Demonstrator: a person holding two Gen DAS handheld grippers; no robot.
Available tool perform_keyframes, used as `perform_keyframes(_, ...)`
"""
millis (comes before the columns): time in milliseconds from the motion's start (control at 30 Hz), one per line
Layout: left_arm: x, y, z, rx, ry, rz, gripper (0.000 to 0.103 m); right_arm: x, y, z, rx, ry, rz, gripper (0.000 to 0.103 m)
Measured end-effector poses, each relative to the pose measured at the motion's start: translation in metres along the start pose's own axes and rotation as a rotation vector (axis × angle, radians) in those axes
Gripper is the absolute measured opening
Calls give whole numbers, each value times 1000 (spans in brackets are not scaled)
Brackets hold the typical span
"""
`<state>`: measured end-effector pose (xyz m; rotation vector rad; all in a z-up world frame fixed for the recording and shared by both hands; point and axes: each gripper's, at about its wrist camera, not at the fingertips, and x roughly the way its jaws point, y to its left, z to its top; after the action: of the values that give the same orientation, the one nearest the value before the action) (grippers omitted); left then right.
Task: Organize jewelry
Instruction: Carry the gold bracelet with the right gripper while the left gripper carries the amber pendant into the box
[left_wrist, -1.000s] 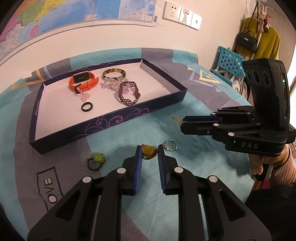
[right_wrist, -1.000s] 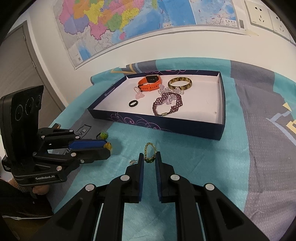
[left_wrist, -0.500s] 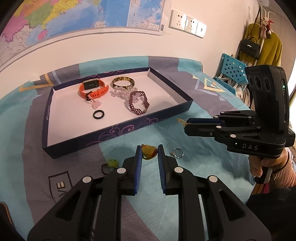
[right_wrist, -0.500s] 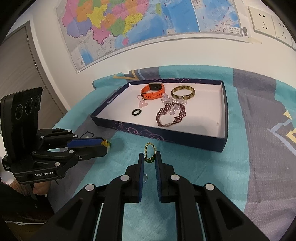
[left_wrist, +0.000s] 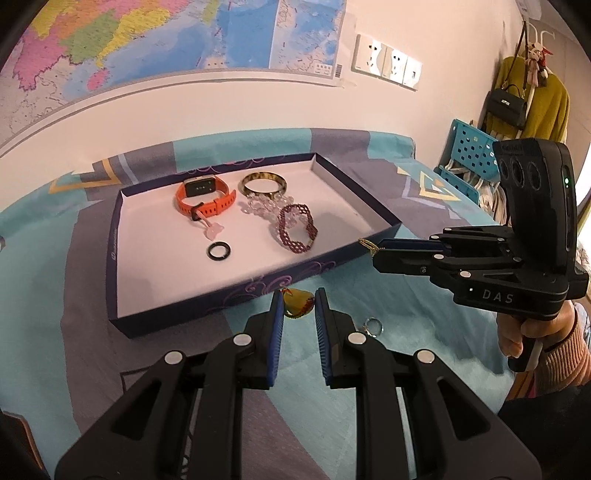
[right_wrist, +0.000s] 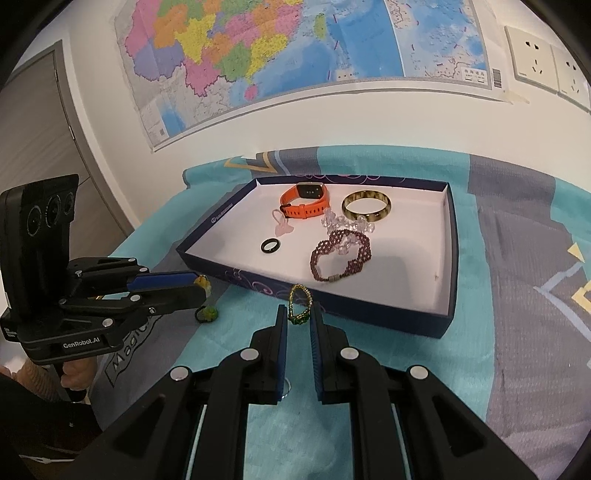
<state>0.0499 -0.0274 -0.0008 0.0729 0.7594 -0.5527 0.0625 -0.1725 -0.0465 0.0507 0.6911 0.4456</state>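
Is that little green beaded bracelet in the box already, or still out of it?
Out. The green beaded bracelet is gripped by the right gripper, hanging in front of the box's near wall, above the cloth.

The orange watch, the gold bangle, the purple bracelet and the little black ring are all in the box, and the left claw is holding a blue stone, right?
Nearly. The stone in the left claw is amber yellow, not blue, as the left wrist view shows. The rest is right.
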Motion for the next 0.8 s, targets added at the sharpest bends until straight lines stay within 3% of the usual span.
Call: perform_keyframes(800,7,16,19,-8,-12,34,17,16,-2,25,-21,-8,-28,11)
